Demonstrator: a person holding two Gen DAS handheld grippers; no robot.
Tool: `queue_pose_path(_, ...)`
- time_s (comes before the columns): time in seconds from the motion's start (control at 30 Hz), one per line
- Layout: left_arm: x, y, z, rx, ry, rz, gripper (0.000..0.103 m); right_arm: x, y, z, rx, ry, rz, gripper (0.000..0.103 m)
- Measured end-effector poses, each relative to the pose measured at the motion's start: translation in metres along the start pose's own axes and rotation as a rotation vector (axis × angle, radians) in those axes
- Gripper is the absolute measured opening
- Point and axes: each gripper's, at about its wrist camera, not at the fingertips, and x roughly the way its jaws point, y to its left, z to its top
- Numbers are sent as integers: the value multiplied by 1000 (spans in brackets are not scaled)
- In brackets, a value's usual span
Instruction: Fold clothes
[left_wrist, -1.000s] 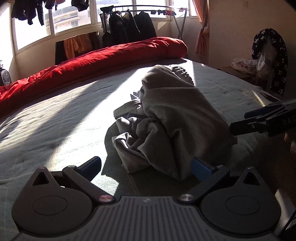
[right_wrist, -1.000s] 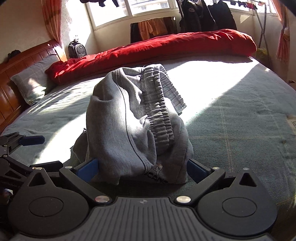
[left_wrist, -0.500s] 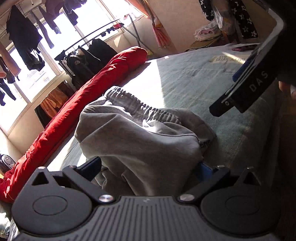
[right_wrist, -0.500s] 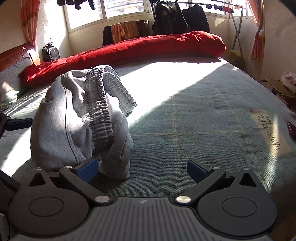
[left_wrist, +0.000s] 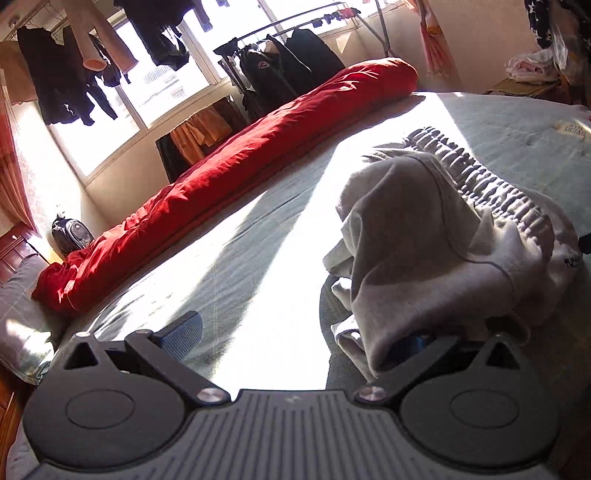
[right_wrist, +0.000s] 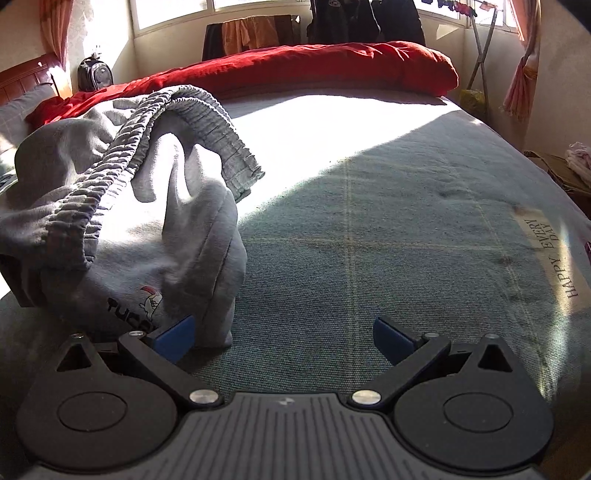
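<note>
Both my grippers, left (left_wrist: 299, 334) and right (right_wrist: 283, 334), gape wide and hold nothing, flanking the crumpled grey pants (right_wrist: 122, 206) heaped at the left of the right view on the bed (right_wrist: 388, 236), probably so each can reach an edge.

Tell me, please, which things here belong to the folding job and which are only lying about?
Job: grey sweatpants, left claw, right claw, bed.

Lying about: red duvet, backpack, hanging clothes, pillow.
</note>
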Motion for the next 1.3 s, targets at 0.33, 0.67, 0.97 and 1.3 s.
queue_pose_path(0.33, -14, 14, -22, -44, 1, -110, 103, 17, -4, -10, 14, 45, 12, 103)
queue_pose_path(0.67, -76, -24, -10, 182, -120, -196, 102, 17, 6, -7, -30, 92, -48, 103)
queue_pose_path(0.97, -63, -125, -13, 785, -212, -52, 84, -36, 12, 5, -5, -20, 76, 103)
queue_pose_path(1.3, -29, -162, -6, 985, -186, 54, 43, -51, -4, -7, 52, -44, 92, 103)
